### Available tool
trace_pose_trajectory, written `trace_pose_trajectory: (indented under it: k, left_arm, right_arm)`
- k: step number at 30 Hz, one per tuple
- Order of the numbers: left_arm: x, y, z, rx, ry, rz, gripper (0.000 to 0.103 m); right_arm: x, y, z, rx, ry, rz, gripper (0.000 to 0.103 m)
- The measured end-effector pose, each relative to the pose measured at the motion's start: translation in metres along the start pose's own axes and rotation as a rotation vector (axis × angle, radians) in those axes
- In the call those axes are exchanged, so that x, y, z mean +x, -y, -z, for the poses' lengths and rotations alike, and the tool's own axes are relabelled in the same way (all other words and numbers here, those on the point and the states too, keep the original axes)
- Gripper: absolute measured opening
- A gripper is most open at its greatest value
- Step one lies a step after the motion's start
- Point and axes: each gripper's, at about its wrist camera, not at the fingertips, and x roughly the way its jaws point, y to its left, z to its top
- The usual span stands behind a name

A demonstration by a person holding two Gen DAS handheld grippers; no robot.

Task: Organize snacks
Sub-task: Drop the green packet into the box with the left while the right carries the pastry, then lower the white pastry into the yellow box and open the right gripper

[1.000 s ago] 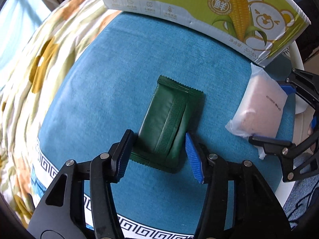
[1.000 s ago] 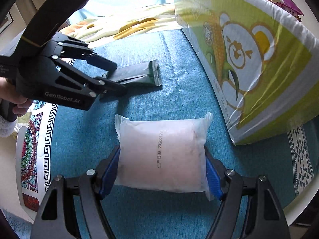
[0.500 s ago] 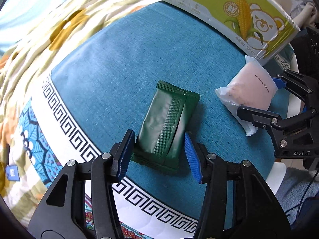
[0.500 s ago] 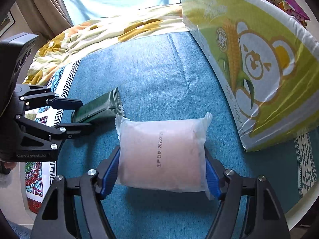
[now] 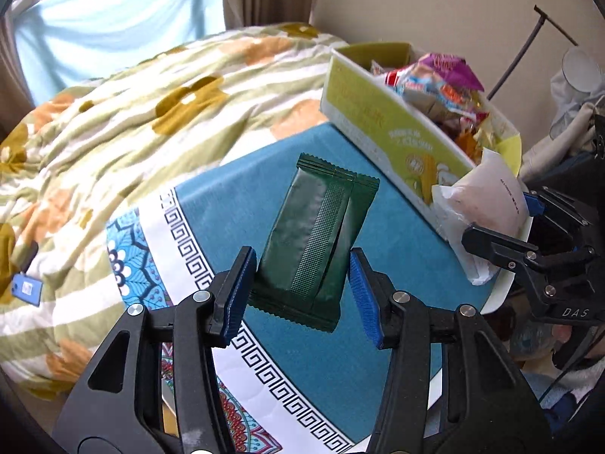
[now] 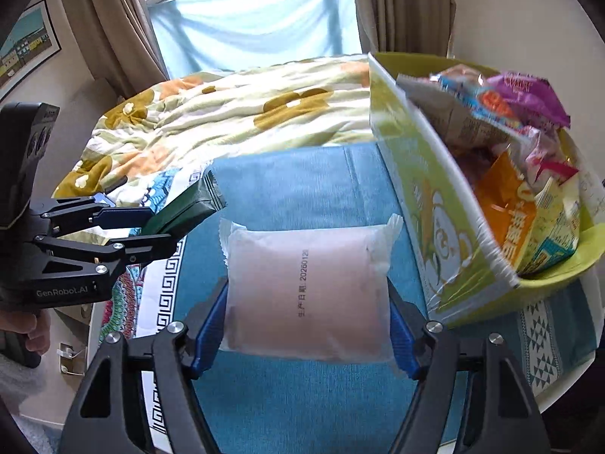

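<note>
1. Left tongs [image 5: 300,291] pinch a dark green snack packet [image 5: 321,234], held in the air above the blue surface [image 5: 234,196].
2. Right tongs [image 6: 308,325] pinch a pale pink snack packet [image 6: 306,287], also airborne.
3. The green snack box [image 6: 427,204] already holds many snacks; these two remain outside.

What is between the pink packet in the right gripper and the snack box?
Nothing lies between them: in the right wrist view only bare blue cloth shows between the pink packet and the snack box.
</note>
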Motion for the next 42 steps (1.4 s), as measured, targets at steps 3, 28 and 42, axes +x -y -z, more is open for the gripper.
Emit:
trace_pose_trajectory:
  k: [3,28,42]
  left_arm:
    - [-0.017,0.020,-0.027,-0.010,0.053,-0.016,0.047]
    - [0.096,0.236,-0.119,-0.199,0.067,-0.058,0.097]
    - [0.054,0.206,-0.088,-0.326,0.040,-0.224,0.101]
  right_arm:
    - [-0.032,0.010,-0.016,0.002,0.064,-0.010,0.069]
    - [-0.106,0.257,-0.080,-0.040,0.140,-0.026,0.069]
    - [-0.079,0.256,-0.090,-0.053,0.032,-0.126,0.070]
